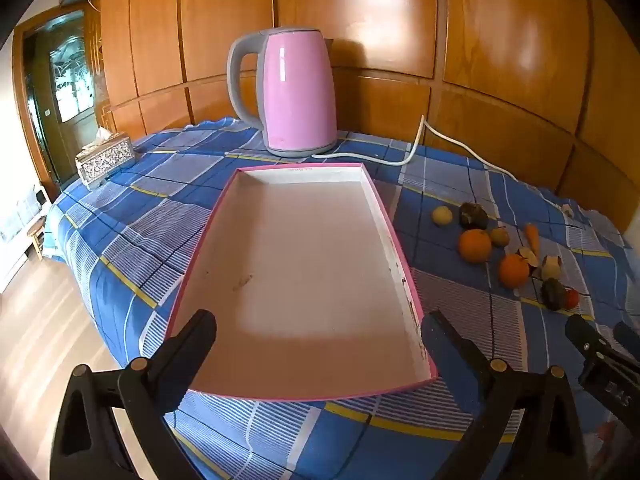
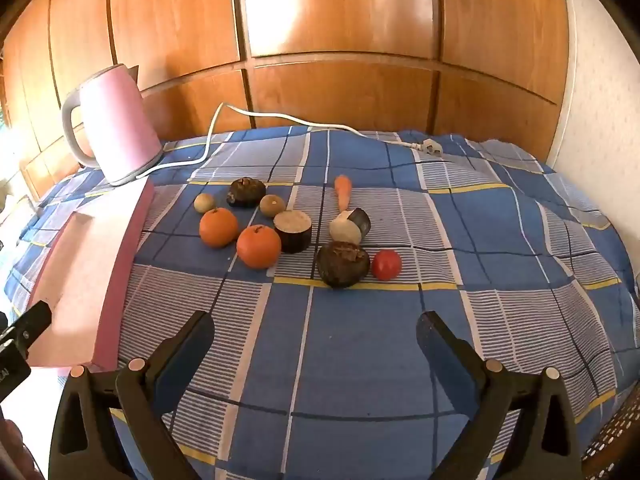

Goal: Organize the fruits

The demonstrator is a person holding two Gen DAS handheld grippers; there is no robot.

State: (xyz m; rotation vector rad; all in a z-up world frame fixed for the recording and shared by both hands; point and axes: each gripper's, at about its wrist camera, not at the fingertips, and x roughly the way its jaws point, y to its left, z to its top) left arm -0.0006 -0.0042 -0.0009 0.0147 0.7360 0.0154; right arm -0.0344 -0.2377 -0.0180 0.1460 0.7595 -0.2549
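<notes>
A pink-rimmed shallow box [image 1: 400,256] with a bare white floor lies on the blue checked cloth; its side shows in the right wrist view [image 2: 124,248]. My left gripper [image 1: 318,334] is open and empty over the box's near end. To the right lie two oranges [image 2: 218,227] [image 2: 259,246], a small red tomato [image 2: 386,265], a carrot [image 2: 343,192], two dark round fruits [image 2: 343,264] [image 2: 246,192], two cut dark pieces [image 2: 293,231] [image 2: 351,224] and two small tan fruits [image 2: 204,203] [image 2: 272,205]. My right gripper [image 2: 314,334] is open and empty, short of them.
A pink kettle [image 1: 298,92] stands at the back by the wooden wall, its white cord [image 2: 304,126] and plug [image 2: 430,146] trailing across the cloth behind the fruits. A patterned tissue box [image 1: 105,160] sits at the far left edge. The table drops off to the floor on the left.
</notes>
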